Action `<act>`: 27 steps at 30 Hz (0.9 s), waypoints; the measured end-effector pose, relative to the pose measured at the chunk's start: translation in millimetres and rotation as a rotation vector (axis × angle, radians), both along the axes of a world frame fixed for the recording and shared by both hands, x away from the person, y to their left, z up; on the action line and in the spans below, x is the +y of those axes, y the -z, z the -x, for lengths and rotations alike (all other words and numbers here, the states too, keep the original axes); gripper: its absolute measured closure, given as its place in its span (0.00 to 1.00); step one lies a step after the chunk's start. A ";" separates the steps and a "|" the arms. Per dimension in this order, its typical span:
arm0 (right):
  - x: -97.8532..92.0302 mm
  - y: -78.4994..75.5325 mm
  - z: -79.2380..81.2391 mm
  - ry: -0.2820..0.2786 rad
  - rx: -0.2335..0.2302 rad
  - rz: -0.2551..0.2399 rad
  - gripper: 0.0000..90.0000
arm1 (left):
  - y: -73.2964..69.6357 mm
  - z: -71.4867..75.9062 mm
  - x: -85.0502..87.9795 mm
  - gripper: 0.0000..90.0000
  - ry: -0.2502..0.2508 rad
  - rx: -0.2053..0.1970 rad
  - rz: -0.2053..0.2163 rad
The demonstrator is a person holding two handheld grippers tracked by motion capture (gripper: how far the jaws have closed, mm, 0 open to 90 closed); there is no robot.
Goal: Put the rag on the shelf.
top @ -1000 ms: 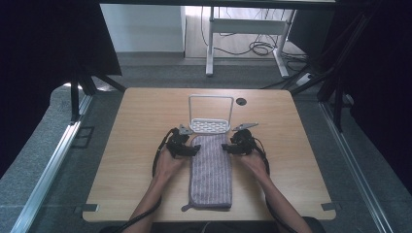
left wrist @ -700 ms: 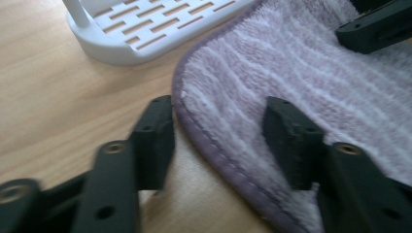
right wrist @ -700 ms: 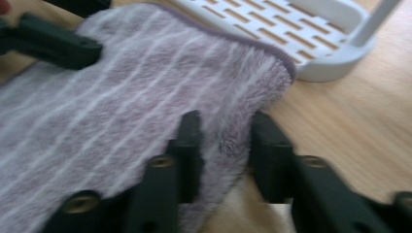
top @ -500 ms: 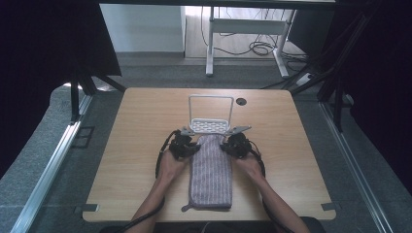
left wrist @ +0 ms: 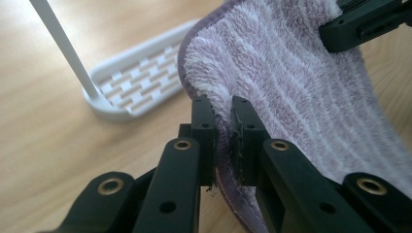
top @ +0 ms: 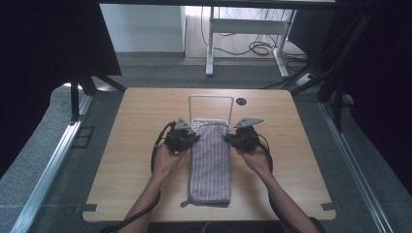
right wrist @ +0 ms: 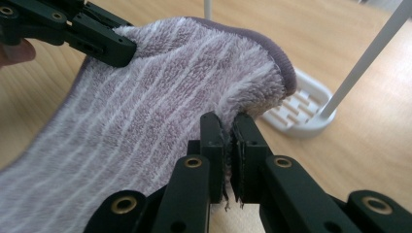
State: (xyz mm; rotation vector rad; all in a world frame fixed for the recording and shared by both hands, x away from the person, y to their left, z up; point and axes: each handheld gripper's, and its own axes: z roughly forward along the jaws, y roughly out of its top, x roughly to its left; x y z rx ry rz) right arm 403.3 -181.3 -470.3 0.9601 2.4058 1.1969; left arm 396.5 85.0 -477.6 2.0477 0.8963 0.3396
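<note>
Left tongs: the left gripper (left wrist: pixel 221 131), black plastic with brass-ringed pivots, is clamped on the near-left part of the towel's far end; its two flat pads (left wrist: pixel 203 127) press the purple hem between them, having just been closing.
Right tongs: the right gripper (right wrist: pixel 227 145), same black build, is clamped on the opposite corner of that far end, with the pile squeezed thin in the slot; its jaws too have just been closing.
Hands: the left hand (top: pixel 167 158) and right hand (top: pixel 256 158) come in from the bench's near edge, one at each side of the cloth; a grey three-cornered plate sits on top of each gripper.
Towel: a long mauve terry towel with thin white stripes and a darker stitched border (top: pixel 210 162); fluffy looped pile, rounded corners. Its far end is raised off the wood and sags in a shallow curve between the two grips; the rest lies flat down the middle of the bench toward the near edge, a small loop at its near-left corner.
Rack: a white plastic stand (top: pixel 210 109) with an oval slotted base and a thin upright hoop of rod, just beyond the towel's lifted end, toward the far edge.
Bench: a pale wood-grain table top (top: pixel 136 126), smooth and matt, with rounded corners and a dark round cable hole (top: pixel 241 101) near the far edge.
</note>
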 end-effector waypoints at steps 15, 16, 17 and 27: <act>-4.9 -65.5 -7.3 -0.010 -0.100 -0.061 0.94 | -72.8 -4.7 5.4 0.91 0.028 -0.128 -0.003; -5.0 -70.0 -8.3 -0.010 -0.107 -0.063 0.94 | -76.8 -5.8 5.3 0.91 0.025 -0.136 -0.005; -4.9 -74.4 -9.4 -0.009 -0.116 -0.065 0.94 | -80.9 -6.9 5.3 0.91 0.024 -0.143 -0.005; -5.1 -112.9 -21.3 0.003 -0.169 -0.085 0.94 | -118.2 -20.5 6.5 0.91 0.017 -0.188 0.002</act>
